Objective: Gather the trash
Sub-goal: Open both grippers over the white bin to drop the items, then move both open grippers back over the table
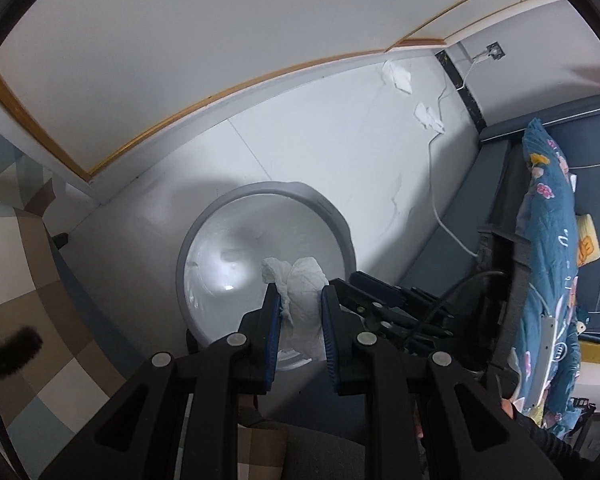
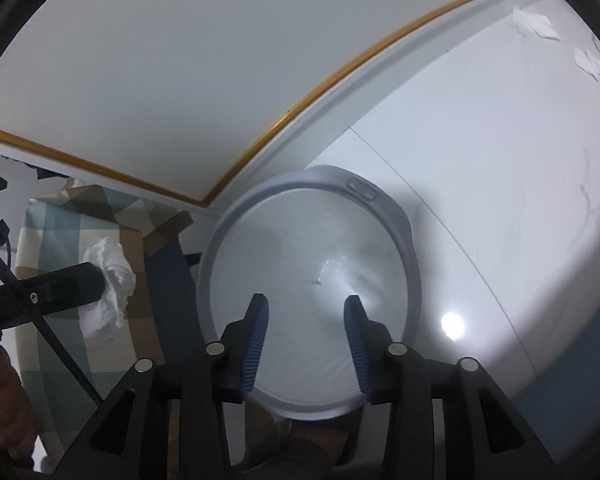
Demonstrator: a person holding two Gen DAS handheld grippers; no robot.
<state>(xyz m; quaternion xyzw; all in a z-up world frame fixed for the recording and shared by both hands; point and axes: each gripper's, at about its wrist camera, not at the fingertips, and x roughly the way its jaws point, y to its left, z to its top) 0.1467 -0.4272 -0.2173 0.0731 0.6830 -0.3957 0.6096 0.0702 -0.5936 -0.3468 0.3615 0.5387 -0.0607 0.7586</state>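
While left gripper (image 1: 300, 300) clamps crumpled white tissue (image 1: 304, 280) | right gripper (image 2: 306, 308) jaws apart, empty | both over round grey plastic bin (image 2: 404, 220).

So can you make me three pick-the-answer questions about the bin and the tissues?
1. Where are the loose tissues that nobody has picked up yet?
A. on the white floor by the wall
B. inside the bin
C. on the blue sofa

2. What colour is the bin's rim?
A. red
B. grey
C. green

3. What is the left tool doing?
A. gripping a crumpled tissue
B. open and holding nothing
C. gripping a cable

Answers:
1 A, two loose tissues lie on the floor near the wall.
2 B, the bin has a grey rim.
3 A, the left tool pinches a crumpled tissue; the right tool is open.
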